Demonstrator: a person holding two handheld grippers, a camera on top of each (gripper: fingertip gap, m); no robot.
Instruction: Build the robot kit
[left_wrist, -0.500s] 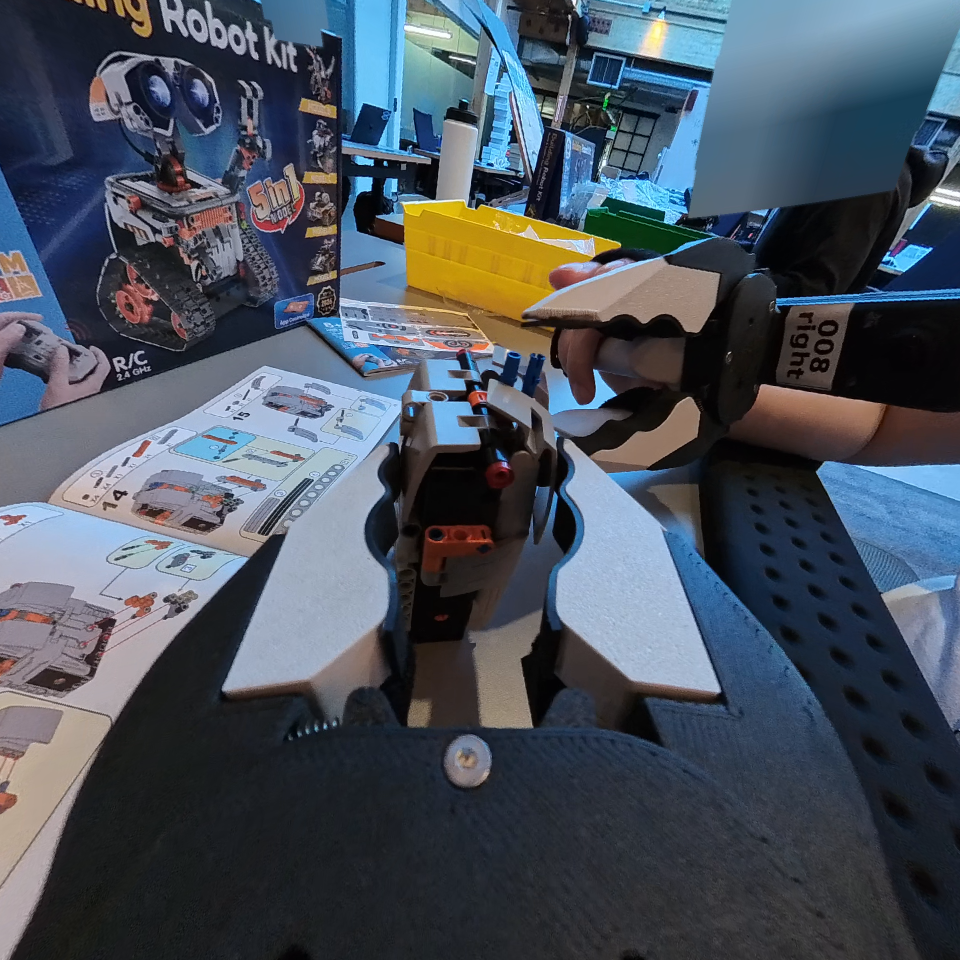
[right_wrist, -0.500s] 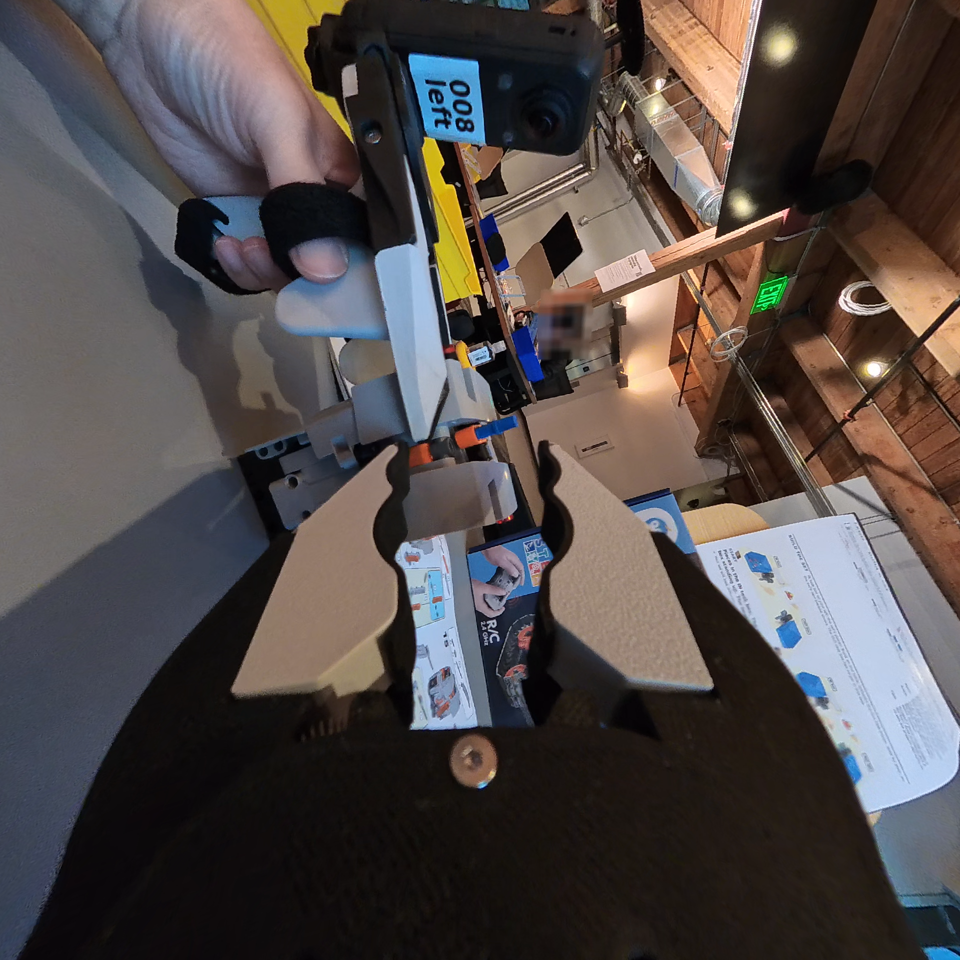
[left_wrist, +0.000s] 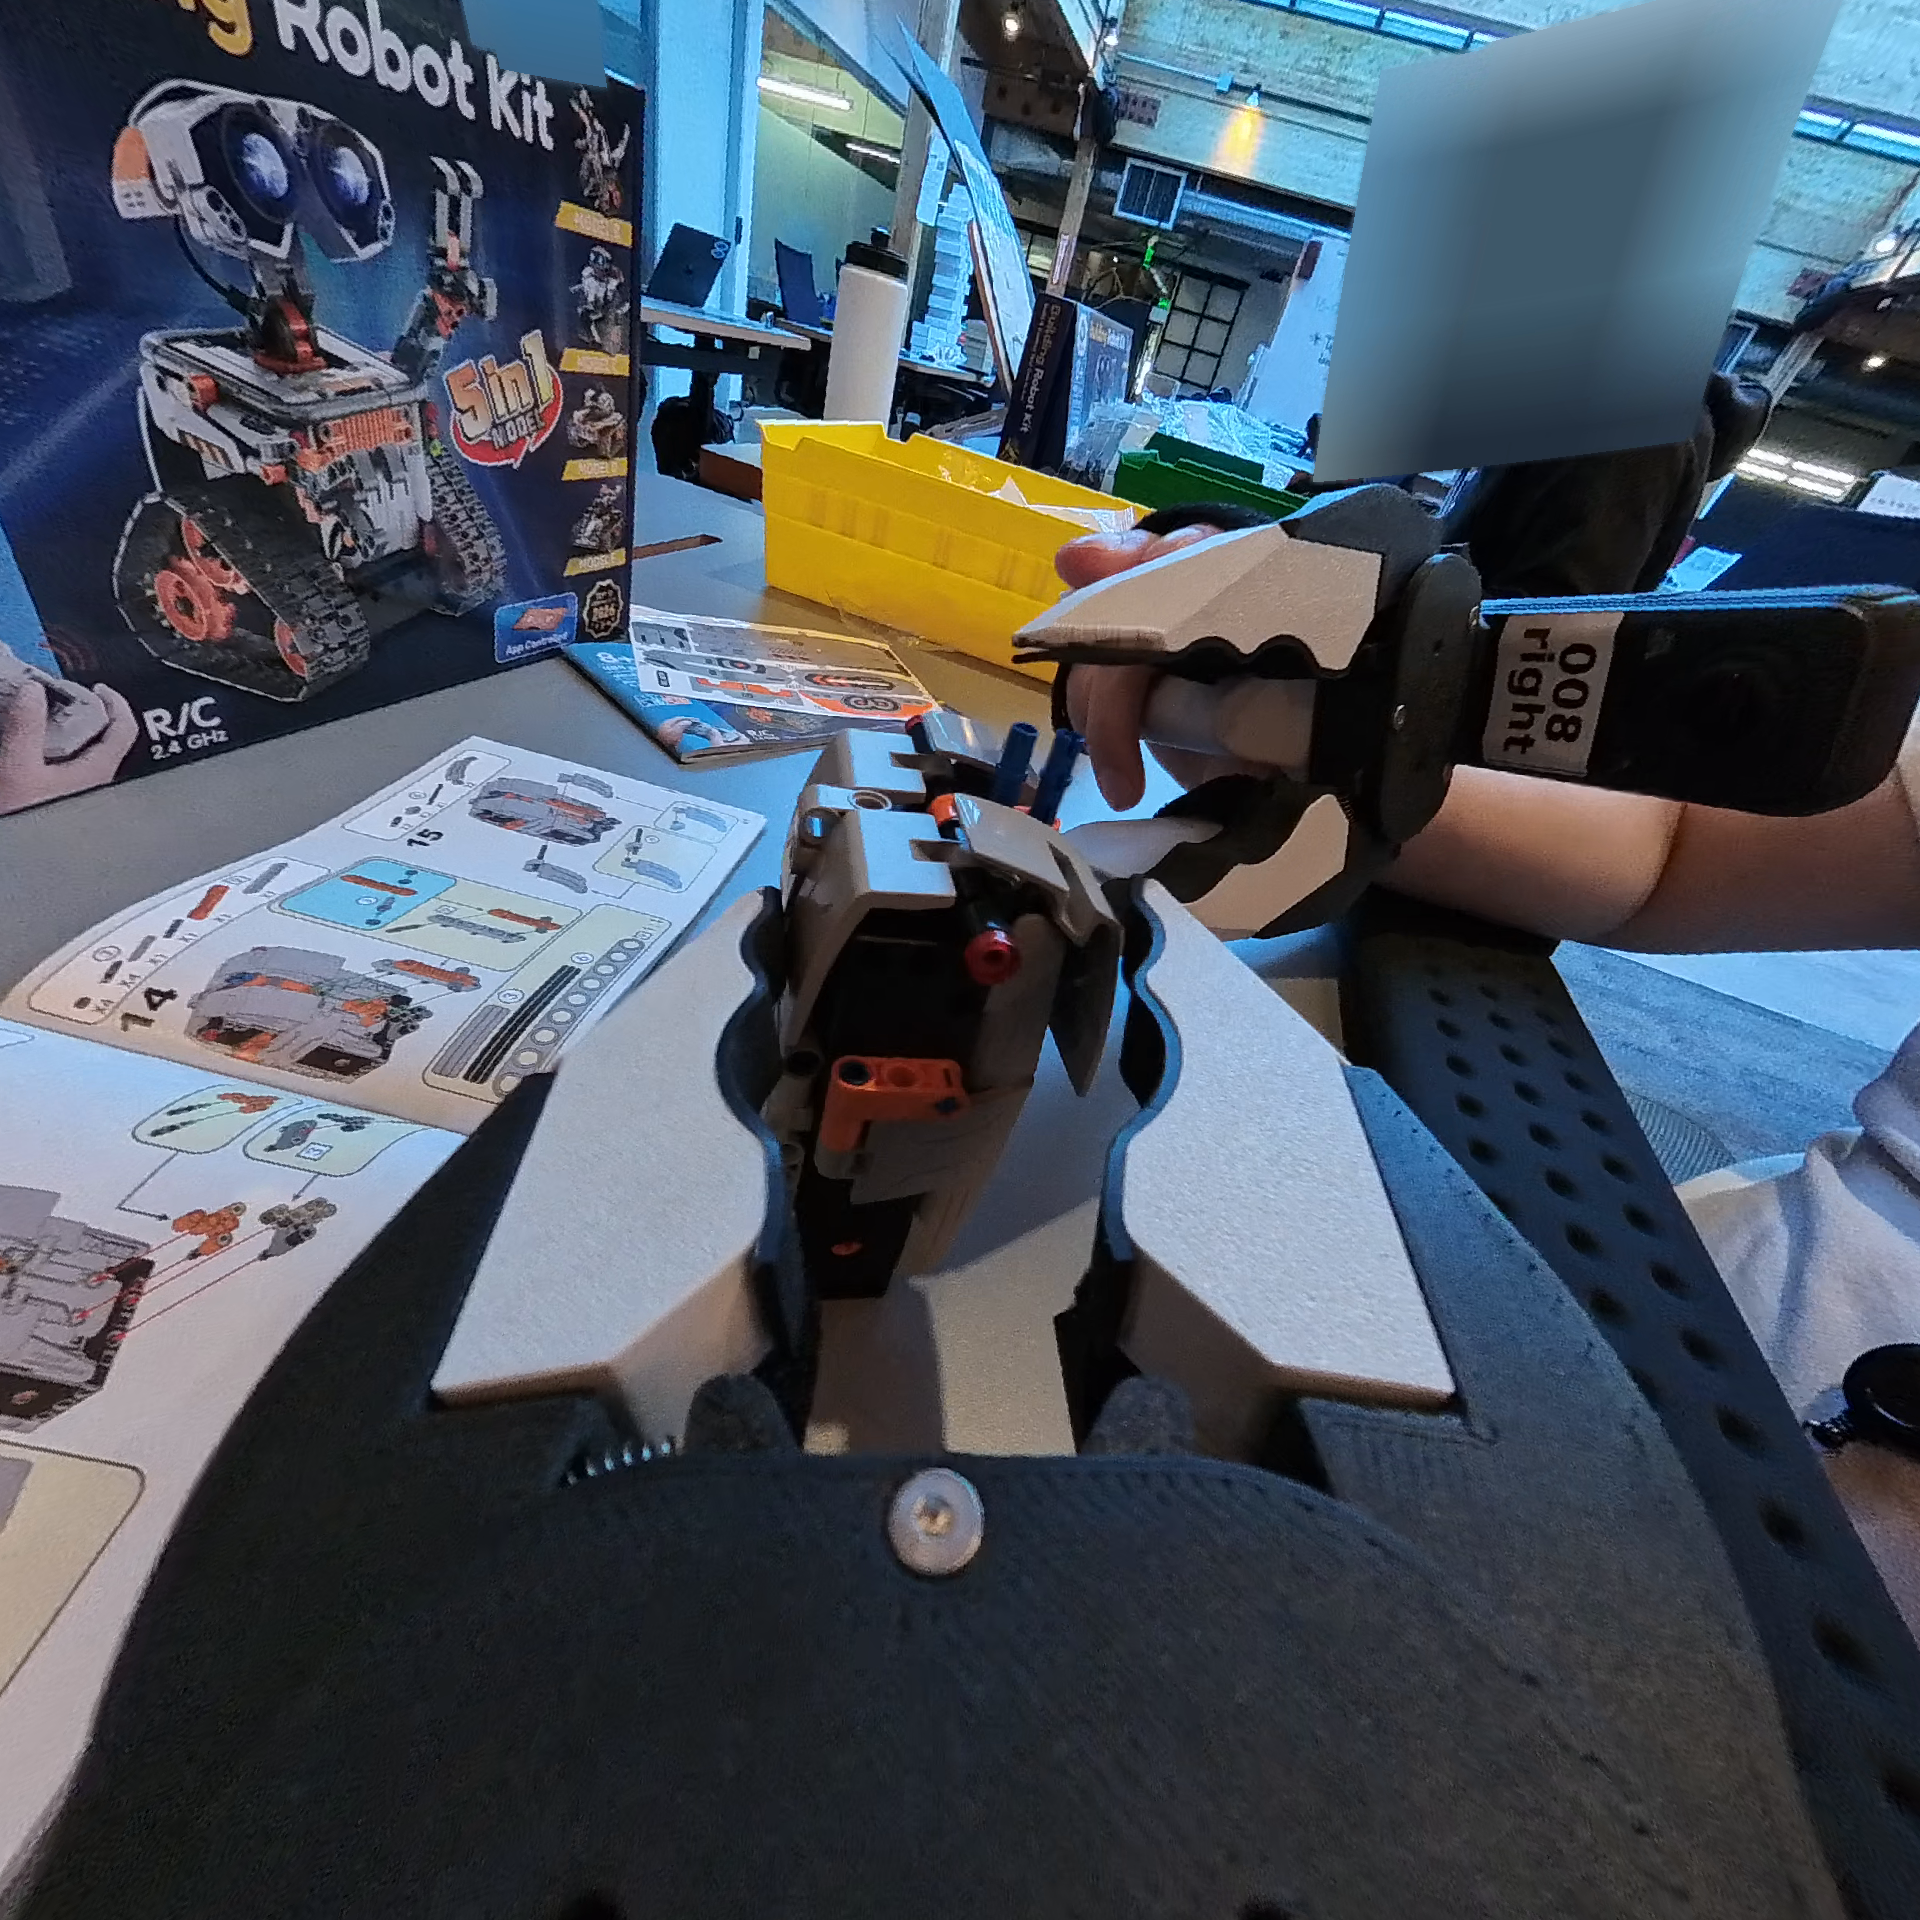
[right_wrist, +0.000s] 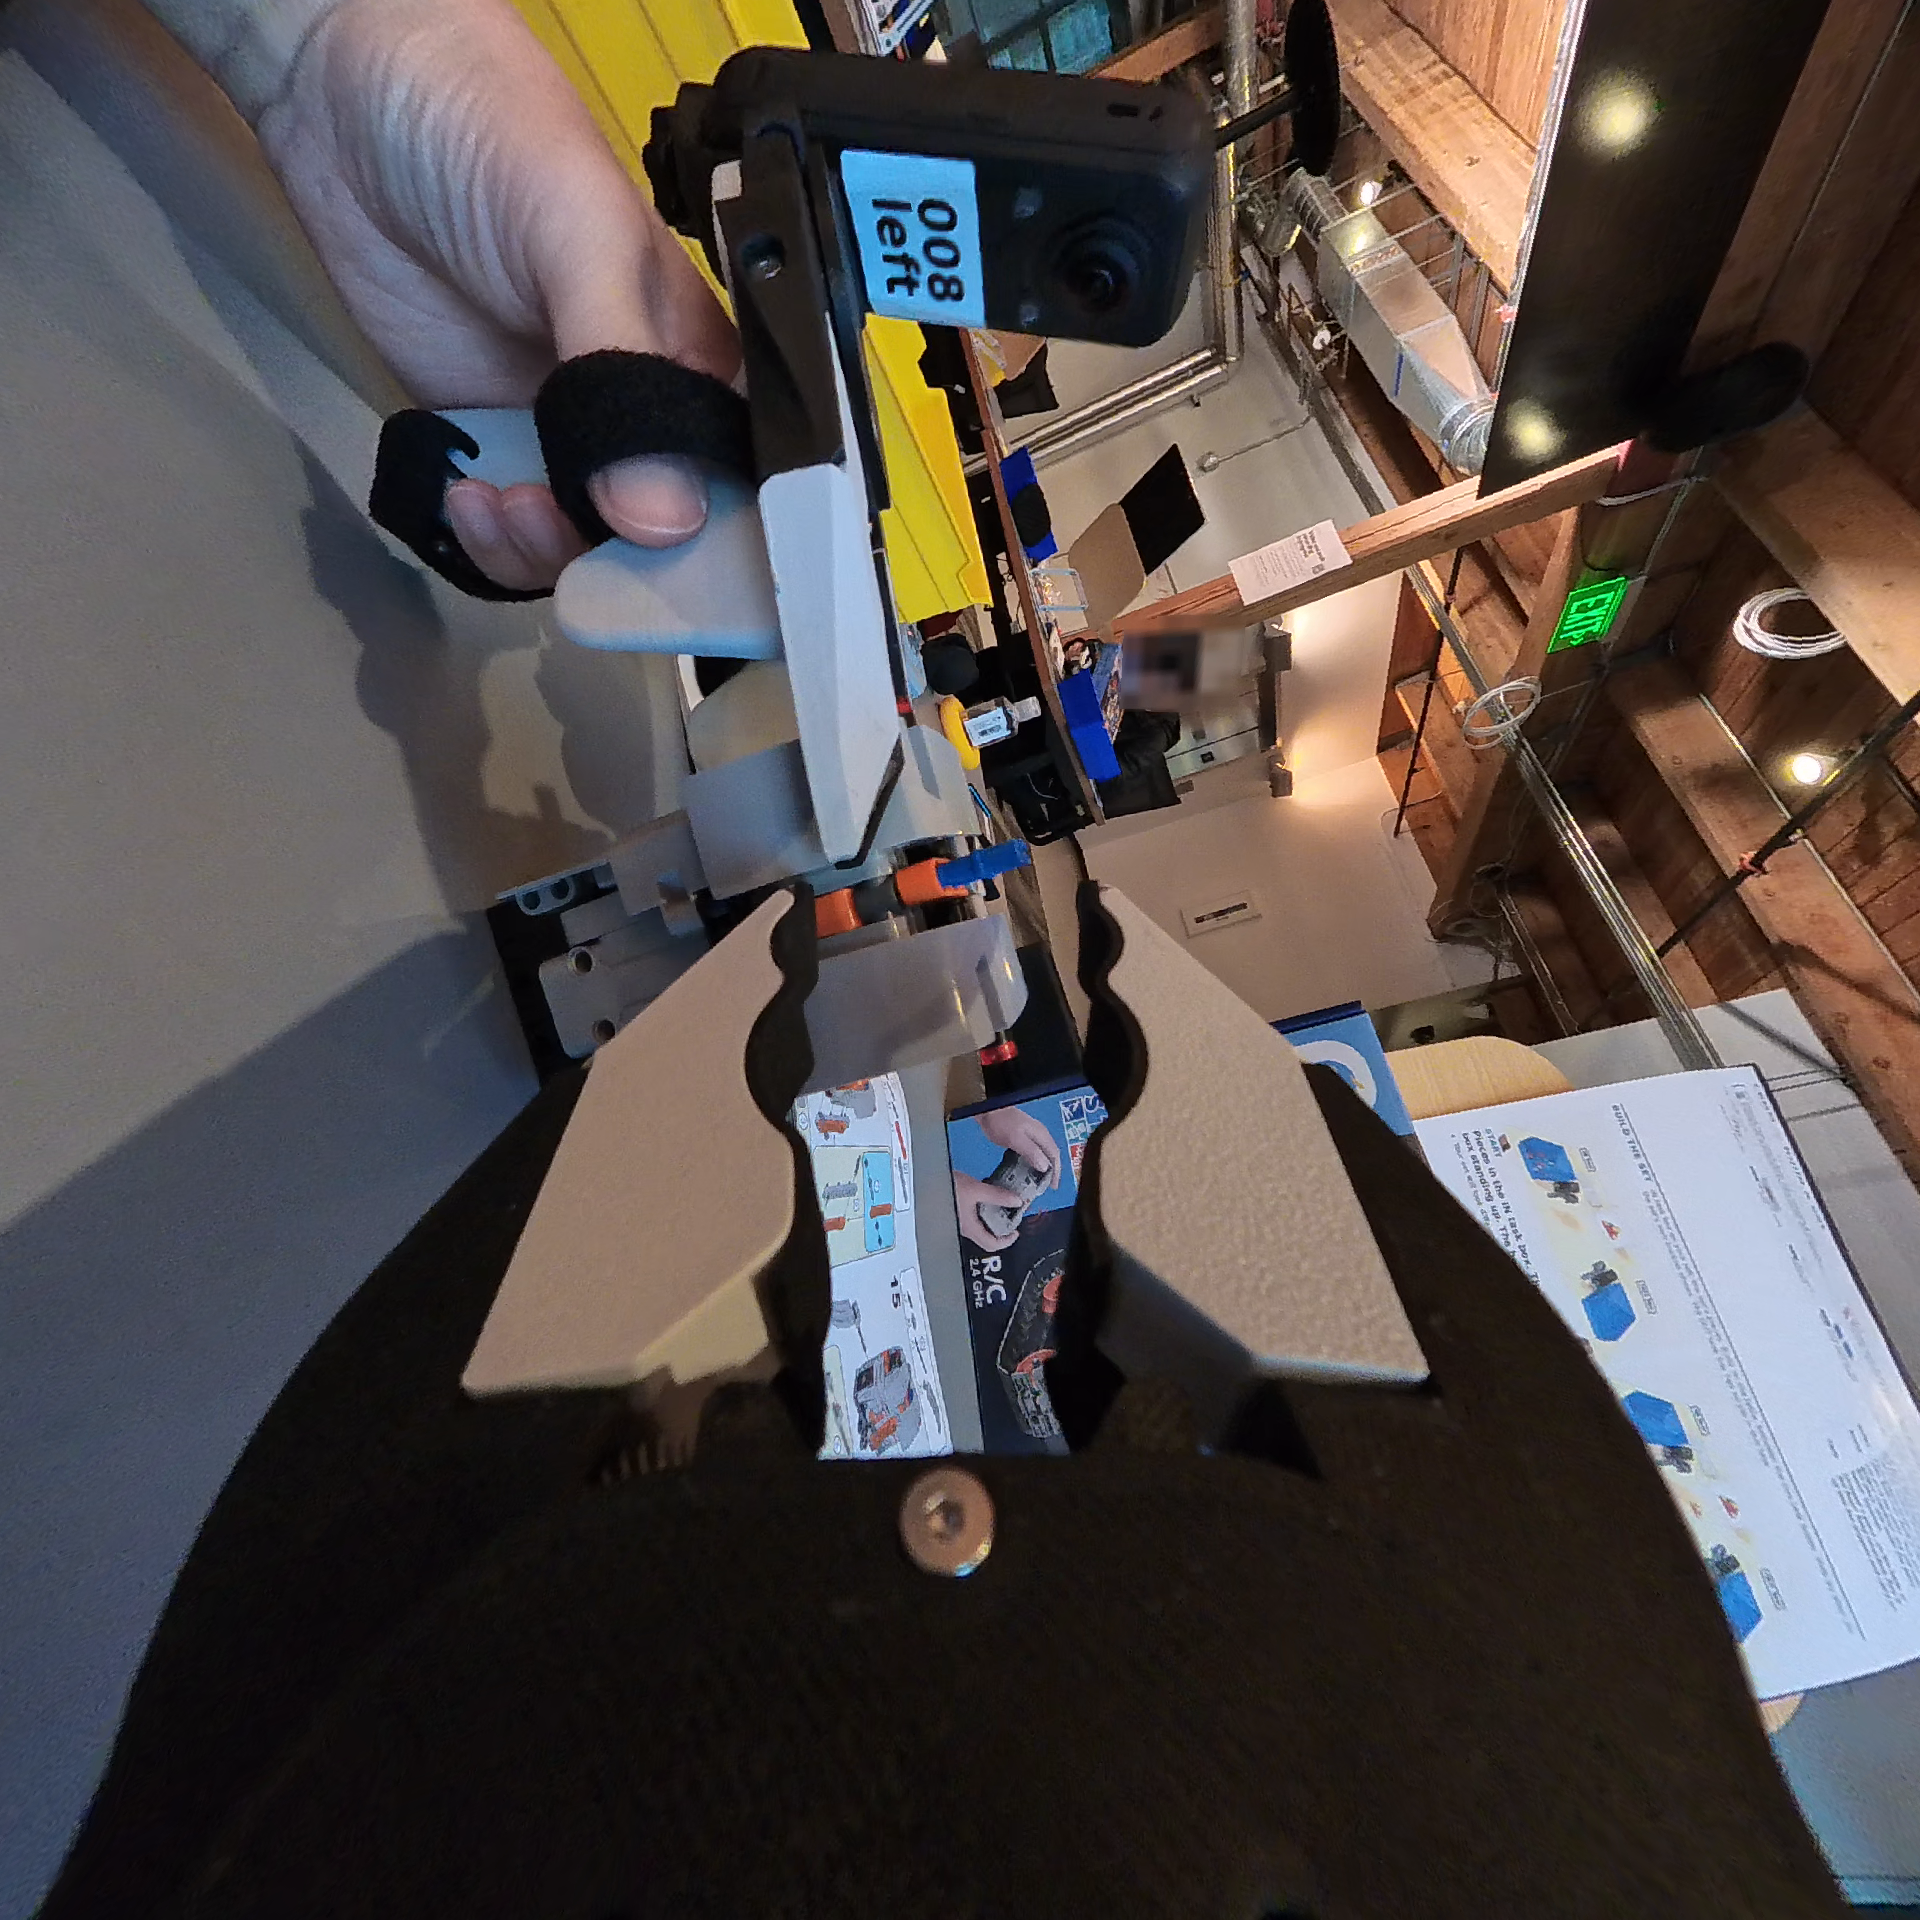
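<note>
A grey, black and orange brick-built assembly (left_wrist: 894, 997) stands upright between the fingers of my left gripper (left_wrist: 945, 914), which is shut on its sides just above the grey table (left_wrist: 312, 810). Blue pins (left_wrist: 1039, 753) stick up from its far end. My right gripper (left_wrist: 1044, 740) comes in from the right, turned on its side and open, one finger above the pins and one below. In the right wrist view my right gripper (right_wrist: 935, 899) is open around a grey panel of the assembly (right_wrist: 904, 997). The left gripper (right_wrist: 831, 665) reaches down onto the assembly from above.
An open instruction booklet (left_wrist: 395, 935) lies left of the assembly. A big robot kit box (left_wrist: 312, 395) stands behind it. A second booklet (left_wrist: 769, 675), a yellow bin (left_wrist: 904, 540) and a green bin (left_wrist: 1195, 478) are farther back. A white printed sheet (right_wrist: 1662, 1351) shows in the right wrist view.
Almost nothing. The right gripper has crept slightly farther over the assembly's far end. The left gripper keeps its hold.
</note>
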